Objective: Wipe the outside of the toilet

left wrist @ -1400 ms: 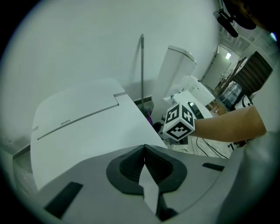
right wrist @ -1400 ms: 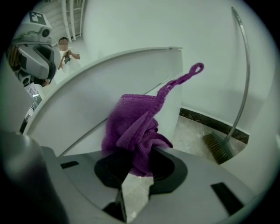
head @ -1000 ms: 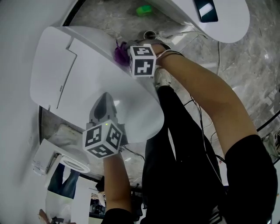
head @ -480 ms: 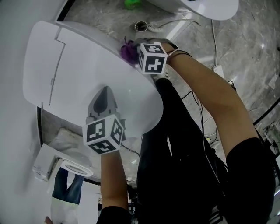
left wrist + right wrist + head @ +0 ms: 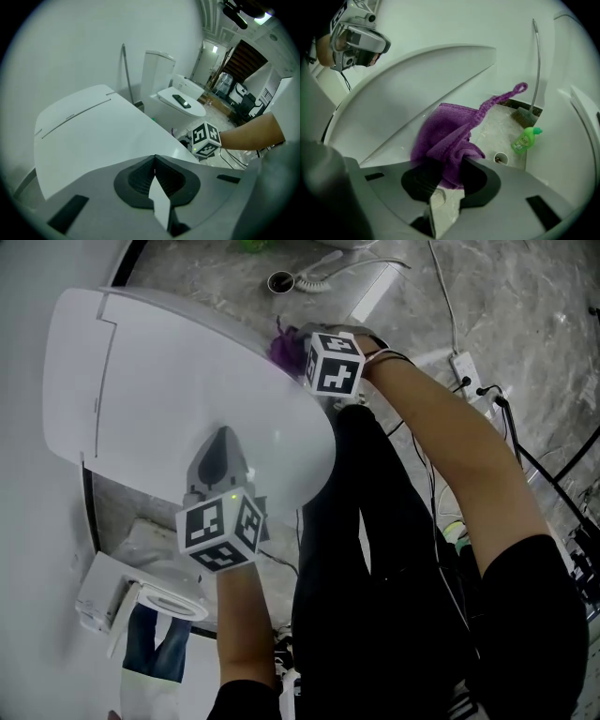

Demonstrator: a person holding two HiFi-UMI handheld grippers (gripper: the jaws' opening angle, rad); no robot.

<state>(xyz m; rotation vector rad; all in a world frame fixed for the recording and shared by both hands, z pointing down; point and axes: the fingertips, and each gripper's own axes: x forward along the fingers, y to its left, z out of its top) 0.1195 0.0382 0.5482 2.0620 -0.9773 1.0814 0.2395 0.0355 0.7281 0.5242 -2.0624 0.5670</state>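
Note:
A white toilet [image 5: 169, 399] with its lid down fills the head view's left; its lid also shows in the left gripper view [image 5: 93, 136]. My right gripper [image 5: 298, 345] is shut on a purple cloth [image 5: 450, 136] and presses it against the toilet's right side below the rim [image 5: 408, 89]. The cloth [image 5: 284, 345] peeks out beside the marker cube. My left gripper [image 5: 221, 448] rests over the lid's front part, jaws shut with nothing between them [image 5: 154, 171].
A green bottle [image 5: 526, 139], a brush [image 5: 529, 112] and a small floor drain [image 5: 500, 158] lie on the marble floor beyond the cloth. A second toilet [image 5: 180, 101] stands further off. Cables and a power strip [image 5: 464, 367] lie at right.
The right gripper with the purple cloth has shifted a little along the toilet's side. The head view has drifted, so the toilet sits lower in frame. The left gripper stays on the lid.

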